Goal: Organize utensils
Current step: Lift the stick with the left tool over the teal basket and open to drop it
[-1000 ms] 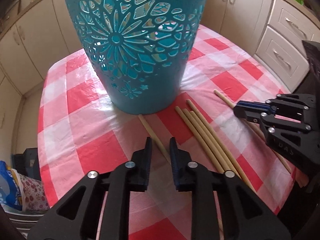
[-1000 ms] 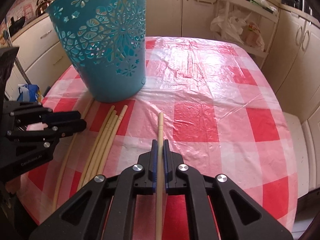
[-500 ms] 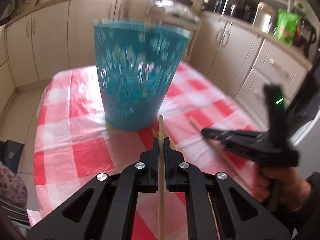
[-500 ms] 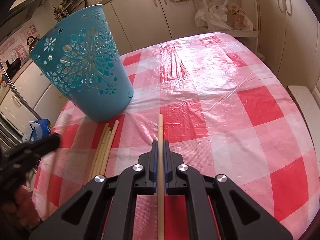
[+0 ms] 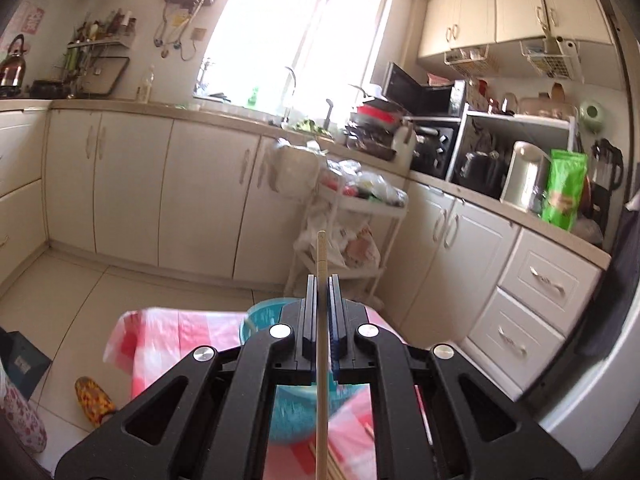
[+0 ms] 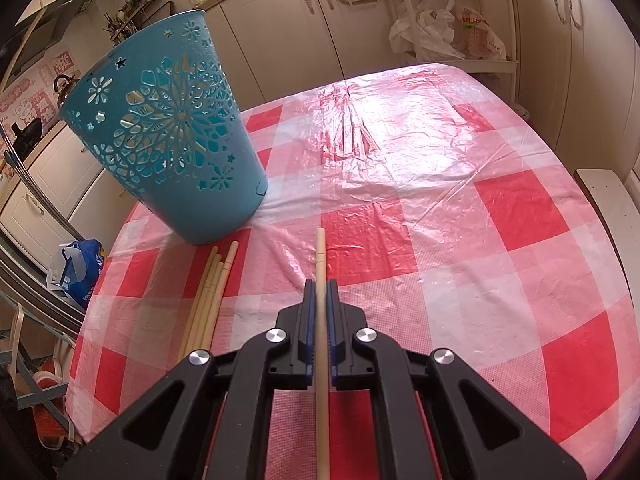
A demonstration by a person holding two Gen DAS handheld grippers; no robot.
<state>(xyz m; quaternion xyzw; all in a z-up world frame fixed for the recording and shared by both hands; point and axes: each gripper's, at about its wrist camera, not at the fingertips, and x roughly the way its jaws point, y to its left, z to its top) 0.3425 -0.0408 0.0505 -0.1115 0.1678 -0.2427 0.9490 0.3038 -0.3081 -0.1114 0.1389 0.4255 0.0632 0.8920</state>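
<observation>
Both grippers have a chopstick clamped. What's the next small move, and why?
Probably tip the left gripper down and lower its chopstick into the teal basket: it is raised above the basket's open rim, while the right gripper sits low over the tablecloth.

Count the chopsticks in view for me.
5: one in the left gripper, one in the right gripper, three chopsticks side by side on the tablecloth beside the basket; the bundle may hide another.

The checked tablecloth carries a teal basket and loose chopsticks.
</observation>
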